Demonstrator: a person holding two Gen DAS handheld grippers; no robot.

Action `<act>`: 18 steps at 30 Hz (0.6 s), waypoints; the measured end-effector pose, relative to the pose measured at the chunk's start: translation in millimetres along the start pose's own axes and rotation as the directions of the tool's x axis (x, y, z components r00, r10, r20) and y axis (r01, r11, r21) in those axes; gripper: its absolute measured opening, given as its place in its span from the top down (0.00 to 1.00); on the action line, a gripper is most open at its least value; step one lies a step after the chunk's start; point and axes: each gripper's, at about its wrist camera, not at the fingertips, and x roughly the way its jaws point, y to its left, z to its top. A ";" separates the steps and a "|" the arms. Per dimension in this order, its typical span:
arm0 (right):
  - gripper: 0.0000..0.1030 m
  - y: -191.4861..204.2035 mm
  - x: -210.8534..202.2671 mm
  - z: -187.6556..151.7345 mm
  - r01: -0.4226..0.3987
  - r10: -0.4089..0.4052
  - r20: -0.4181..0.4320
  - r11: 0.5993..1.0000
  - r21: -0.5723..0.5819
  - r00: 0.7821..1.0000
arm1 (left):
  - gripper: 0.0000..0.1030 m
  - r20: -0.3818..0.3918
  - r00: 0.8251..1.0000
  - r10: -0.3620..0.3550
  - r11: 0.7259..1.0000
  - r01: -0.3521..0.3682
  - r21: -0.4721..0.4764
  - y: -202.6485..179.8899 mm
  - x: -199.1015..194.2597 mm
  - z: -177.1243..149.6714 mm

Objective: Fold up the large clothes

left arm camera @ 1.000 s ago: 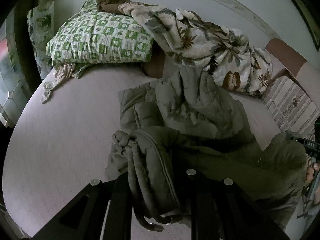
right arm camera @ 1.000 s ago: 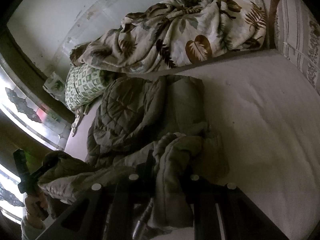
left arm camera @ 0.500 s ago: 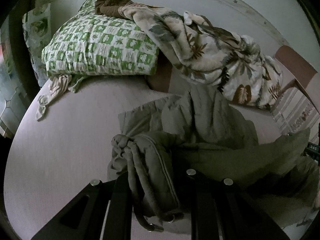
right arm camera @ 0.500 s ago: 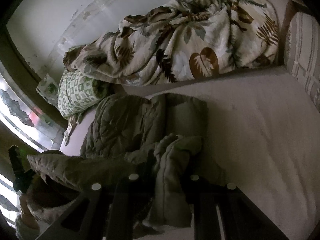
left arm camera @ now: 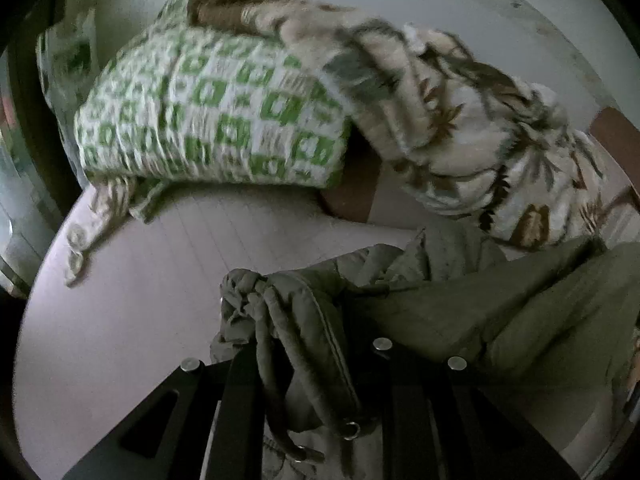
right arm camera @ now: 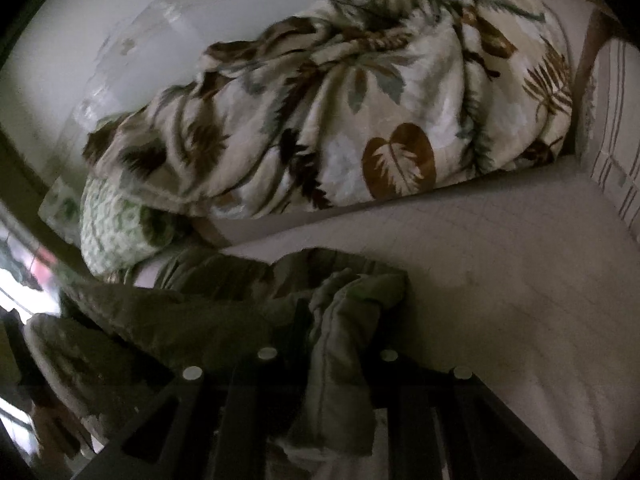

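Observation:
An olive-green padded jacket (left arm camera: pixel 460 308) is stretched in the air between my two grippers above the pale bed sheet (left arm camera: pixel 132 300). My left gripper (left arm camera: pixel 316 364) is shut on a bunched edge of the jacket with a zipper and metal rings hanging from it. My right gripper (right arm camera: pixel 332 364) is shut on another bunched edge of the same jacket (right arm camera: pixel 224 320), which spans left from it. The jacket's far end still rests on the sheet (right arm camera: pixel 500 280). Both views are blurred by motion.
A green-and-white checked pillow (left arm camera: pixel 208 108) lies at the back left. A leaf-patterned blanket (right arm camera: pixel 340 120) is heaped along the white wall; it also shows in the left wrist view (left arm camera: pixel 472 120). A striped cushion (right arm camera: pixel 612 120) stands at the right. A window lies at the left edge.
Both grippers have lifted the jacket off the bed and carried it toward the pillow and blanket. Less of the jacket lies flat on the sheet now.

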 end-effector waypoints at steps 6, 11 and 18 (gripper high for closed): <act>0.83 2.9 62.7 10.2 0.042 -0.041 -0.047 0.999 0.015 0.998 | 0.84 -0.034 0.995 0.088 0.995 -0.087 0.051 -5.7 58.1 0.8; 0.84 -3.6 110.7 15.0 0.062 -0.056 -0.087 0.996 0.064 0.995 | 0.83 -0.090 0.988 0.127 0.991 -0.123 0.051 -2.7 100.1 0.9; 0.83 -15.0 150.6 15.9 0.082 -0.071 -0.141 0.994 0.071 0.987 | 0.82 -0.122 0.984 0.130 0.991 -0.124 0.052 3.0 132.6 -4.3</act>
